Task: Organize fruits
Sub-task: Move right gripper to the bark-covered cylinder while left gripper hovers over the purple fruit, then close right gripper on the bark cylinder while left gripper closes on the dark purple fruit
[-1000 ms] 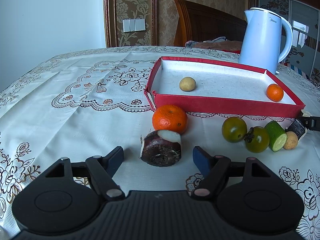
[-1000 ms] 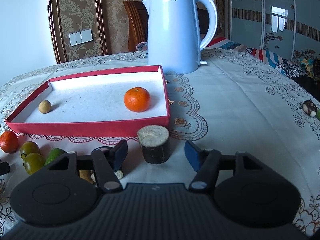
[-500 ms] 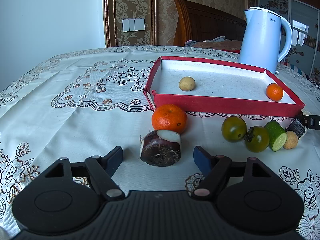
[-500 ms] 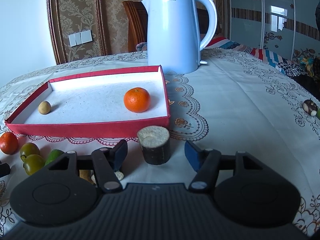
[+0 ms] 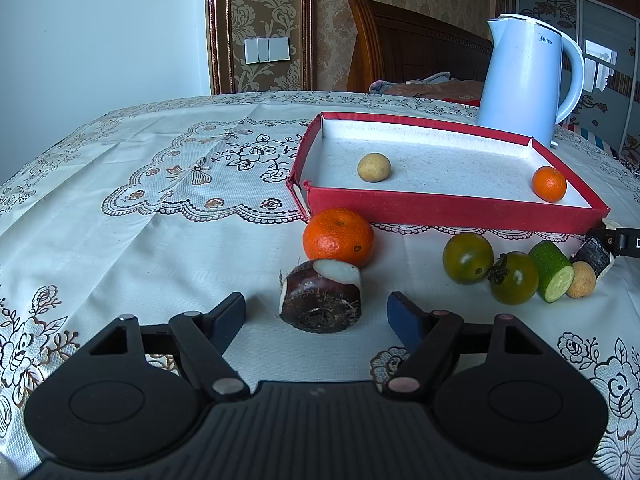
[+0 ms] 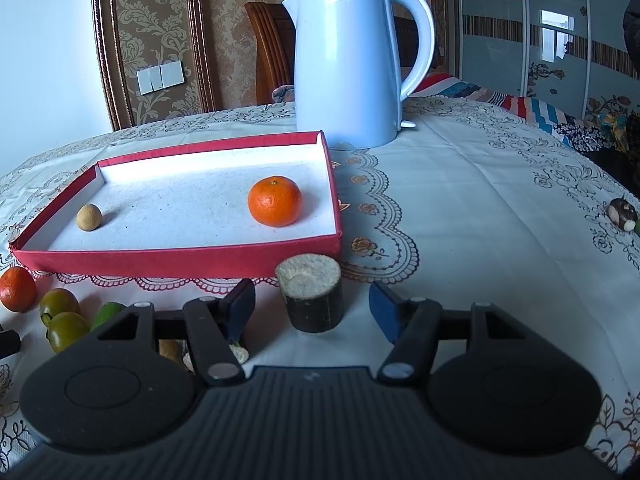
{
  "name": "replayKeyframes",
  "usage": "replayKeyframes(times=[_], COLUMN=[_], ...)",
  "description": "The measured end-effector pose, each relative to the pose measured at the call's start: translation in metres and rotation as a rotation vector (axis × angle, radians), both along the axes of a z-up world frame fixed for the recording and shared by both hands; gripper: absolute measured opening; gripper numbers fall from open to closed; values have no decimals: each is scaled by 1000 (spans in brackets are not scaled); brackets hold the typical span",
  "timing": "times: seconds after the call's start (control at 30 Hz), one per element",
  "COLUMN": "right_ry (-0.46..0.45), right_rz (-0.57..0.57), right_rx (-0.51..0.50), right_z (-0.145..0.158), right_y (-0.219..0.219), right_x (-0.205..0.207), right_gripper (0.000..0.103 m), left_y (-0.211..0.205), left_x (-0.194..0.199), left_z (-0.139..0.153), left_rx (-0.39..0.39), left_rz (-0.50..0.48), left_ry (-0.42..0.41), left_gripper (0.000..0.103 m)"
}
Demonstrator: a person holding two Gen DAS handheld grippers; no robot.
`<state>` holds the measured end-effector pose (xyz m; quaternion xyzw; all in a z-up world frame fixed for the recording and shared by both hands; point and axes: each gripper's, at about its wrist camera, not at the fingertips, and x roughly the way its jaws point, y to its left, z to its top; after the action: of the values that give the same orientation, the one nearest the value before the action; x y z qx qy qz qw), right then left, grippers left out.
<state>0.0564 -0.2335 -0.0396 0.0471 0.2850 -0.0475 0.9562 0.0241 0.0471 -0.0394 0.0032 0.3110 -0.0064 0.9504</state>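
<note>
Presently on the desk [image 5: 160, 208], under an embroidered cloth: one red tray [image 5: 448, 210] with white lining, holding a small tan longan [image 5: 373, 167] and a small mandarin [image 5: 549, 184]. Just before its near wall — a larger mandarin [image 5: 338, 237], touching a dark, part-peeled water chestnut [image 5: 320, 298]. To the right, two green tomatoes [image 5: 468, 258], a cut cucumber piece [image 5: 552, 276] and a second longan [image 5: 581, 280], clustered close. Left hand-held gripper [image 5: 318, 314]: jaws apart, the water chestnut between them, pads clear of it. Right hand-held gripper [image 6: 312, 308]: jaws apart either side of an upright sugarcane stub [image 6: 313, 298], not touching. Pale blue kettle [image 6: 352, 68] stands behind the tray's far corner.
</note>
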Motion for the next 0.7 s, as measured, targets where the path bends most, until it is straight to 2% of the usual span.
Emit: replayKeyframes(times=[0.17, 0.3, 0.37, 0.43, 0.57, 0.63, 0.7], right_ry=[0, 2, 6, 20, 18, 17, 15], right_rz=[2, 9, 10, 13, 14, 13, 13], right_rx=[-5, -8, -1, 10, 18, 15, 18], right_z=[0, -1, -2, -3, -4, -4, -4], right_y=[1, 2, 1, -1, -2, -1, -2], right_x=[1, 3, 3, 5, 5, 5, 5], right_gripper=[60, 48, 37, 36, 32, 32, 32], left_y=[0, 0, 1, 1, 1, 4, 7], left_x=[0, -1, -2, -4, -5, -6, -7], left_z=[0, 0, 1, 1, 2, 2, 3], left_rx=[-1, -5, -13, -14, -12, -26, -44], left_rz=[0, 2, -1, -1, -7, -3, -8], left_ry=[0, -5, -11, -15, -20, -23, -26], left_gripper=[78, 77, 76, 66, 54, 43, 41])
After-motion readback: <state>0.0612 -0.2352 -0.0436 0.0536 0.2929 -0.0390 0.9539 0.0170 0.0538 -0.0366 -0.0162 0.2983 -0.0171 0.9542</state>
